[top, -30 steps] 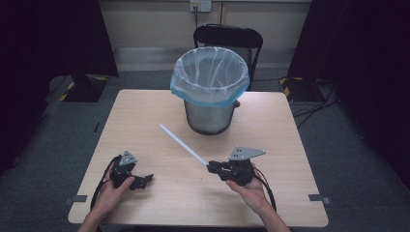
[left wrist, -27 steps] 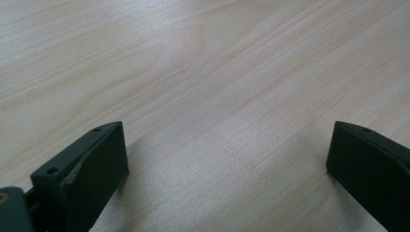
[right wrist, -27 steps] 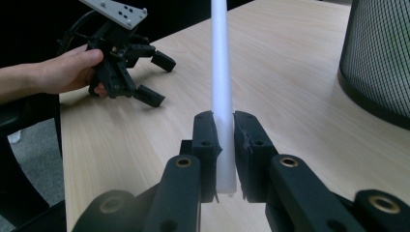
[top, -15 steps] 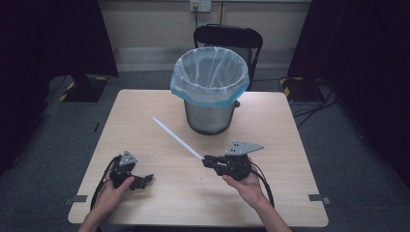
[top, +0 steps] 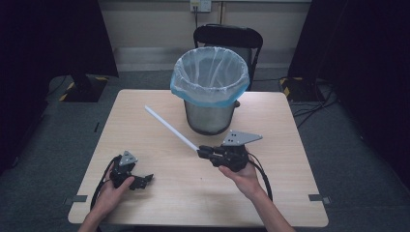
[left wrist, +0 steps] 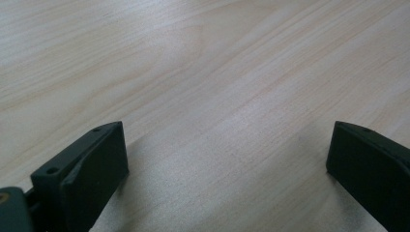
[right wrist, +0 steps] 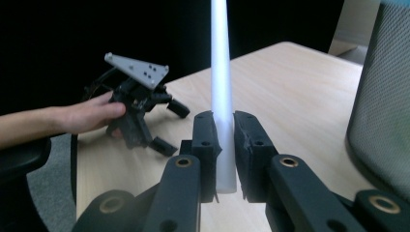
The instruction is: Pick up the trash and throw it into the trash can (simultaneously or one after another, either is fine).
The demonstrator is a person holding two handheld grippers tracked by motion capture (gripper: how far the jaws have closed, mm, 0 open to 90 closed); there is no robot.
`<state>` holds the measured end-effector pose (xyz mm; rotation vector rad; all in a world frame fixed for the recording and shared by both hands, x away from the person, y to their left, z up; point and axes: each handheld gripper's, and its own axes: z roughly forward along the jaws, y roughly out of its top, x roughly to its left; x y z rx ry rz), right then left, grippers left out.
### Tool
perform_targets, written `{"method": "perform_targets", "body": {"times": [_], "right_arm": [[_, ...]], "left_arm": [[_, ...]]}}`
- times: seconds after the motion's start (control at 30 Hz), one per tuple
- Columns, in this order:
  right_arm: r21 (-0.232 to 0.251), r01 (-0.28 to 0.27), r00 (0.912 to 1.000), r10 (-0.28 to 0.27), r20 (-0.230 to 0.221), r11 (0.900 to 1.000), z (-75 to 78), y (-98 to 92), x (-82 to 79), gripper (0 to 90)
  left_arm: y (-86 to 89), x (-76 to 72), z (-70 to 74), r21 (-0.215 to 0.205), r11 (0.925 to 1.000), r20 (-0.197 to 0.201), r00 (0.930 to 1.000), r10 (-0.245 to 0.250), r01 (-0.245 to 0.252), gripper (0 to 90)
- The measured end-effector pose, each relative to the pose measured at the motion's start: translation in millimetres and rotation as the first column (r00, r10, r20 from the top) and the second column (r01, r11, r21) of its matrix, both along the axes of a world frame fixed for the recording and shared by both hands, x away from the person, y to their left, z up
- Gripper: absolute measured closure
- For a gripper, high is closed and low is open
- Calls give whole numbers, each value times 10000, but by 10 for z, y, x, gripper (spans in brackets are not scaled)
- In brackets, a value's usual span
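Observation:
A long white tube (top: 170,127) slants up and to the left above the table, clamped at its near end by my right gripper (top: 201,151). In the right gripper view the tube (right wrist: 221,82) rises straight up between the two black jaws, and my right gripper (right wrist: 224,140) is shut on it. My left gripper (top: 145,179) rests on the table near the front left corner, held by a hand. In the left gripper view my left gripper (left wrist: 227,150) stands wide open over bare wood. The left gripper (right wrist: 167,125) is also in the right gripper view, at the left.
A metal mesh bin (top: 211,94) with a blue-rimmed plastic liner stands at the back middle of the wooden table (top: 290,145). A black chair (top: 227,38) sits behind it. The bin's grey wall (right wrist: 387,106) is close on the right in the right gripper view.
My right gripper has risen with the tube and shifted a little left, so the tube's far end now sits higher and further left. The left gripper has stayed put.

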<state>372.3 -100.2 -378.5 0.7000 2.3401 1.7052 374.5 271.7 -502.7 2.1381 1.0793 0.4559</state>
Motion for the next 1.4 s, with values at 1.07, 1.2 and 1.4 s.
{"method": "perform_targets", "body": {"times": [1.07,1.2,1.4], "right_arm": [[1136,326,9879,-493,1474,9930,894,-96,367,800],[1249,323,9854,-525,1621,9916,1046,-101,431,800],[1359,285,9813,-536,1849,9903,1220,-78,525,800]], "left_arm": [[0,0,0,4,10000,0,10000,3,-3,6],[0,0,0,4,10000,-1,10000,4,-4,6],[0,0,0,3,10000,0,10000,0,0,6]]}}
